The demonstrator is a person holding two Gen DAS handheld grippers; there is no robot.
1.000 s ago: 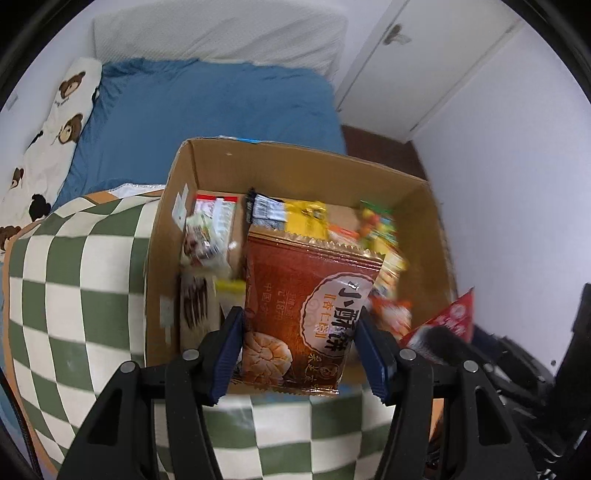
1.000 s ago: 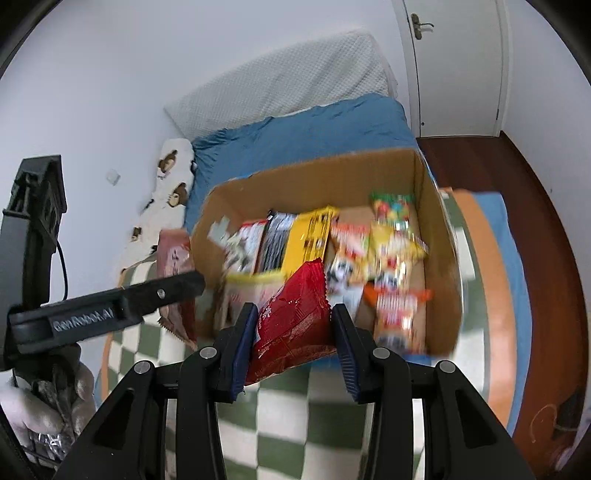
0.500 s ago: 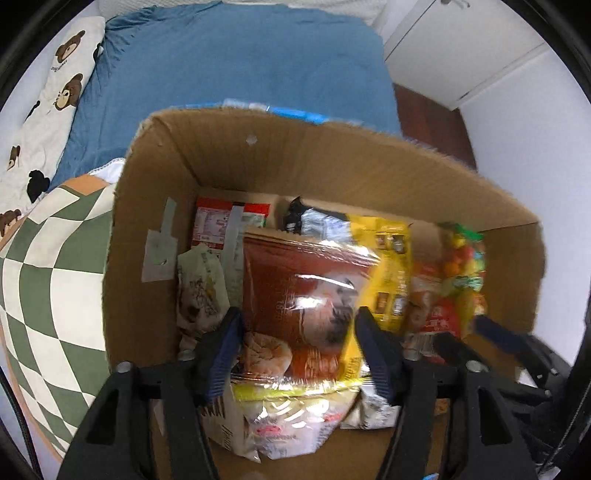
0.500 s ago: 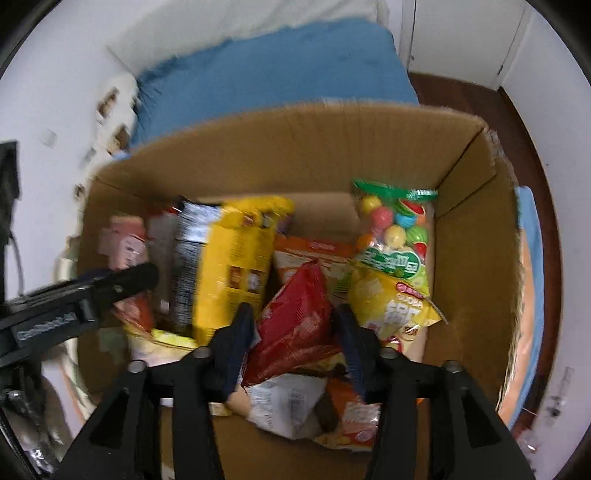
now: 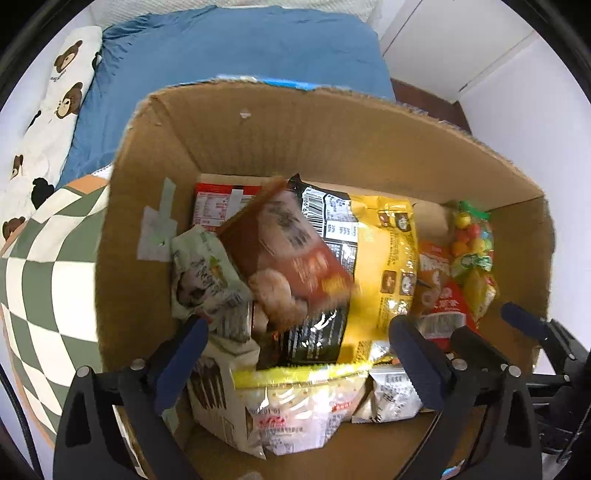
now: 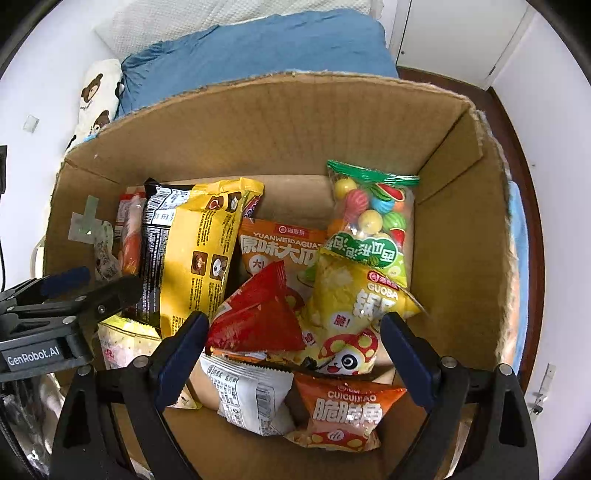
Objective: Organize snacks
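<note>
An open cardboard box [image 5: 332, 147] [image 6: 258, 122] holds several snack packets. In the left wrist view my left gripper [image 5: 295, 350] is open over the box; a brown packet [image 5: 291, 258] lies tilted and blurred on a yellow packet [image 5: 376, 266], clear of the fingers. In the right wrist view my right gripper [image 6: 291, 347] is open; a red packet [image 6: 262, 317] lies between the fingers on other snacks, touching neither. A candy-ball bag [image 6: 373, 218] leans at the right. The left gripper also shows at the left edge of the right wrist view [image 6: 70, 291].
The box stands on a green-and-white checked cloth [image 5: 48, 280]. Behind it lies a blue bed [image 5: 236, 48] with a bear-print pillow [image 5: 48, 96]. White walls and a door [image 6: 454, 33] stand at the right, with dark wood floor [image 6: 517, 122] beside the box.
Both grippers moved over the box and opened. The brown packet dropped from the left gripper and the red packet from the right, both now lying among the snacks.
</note>
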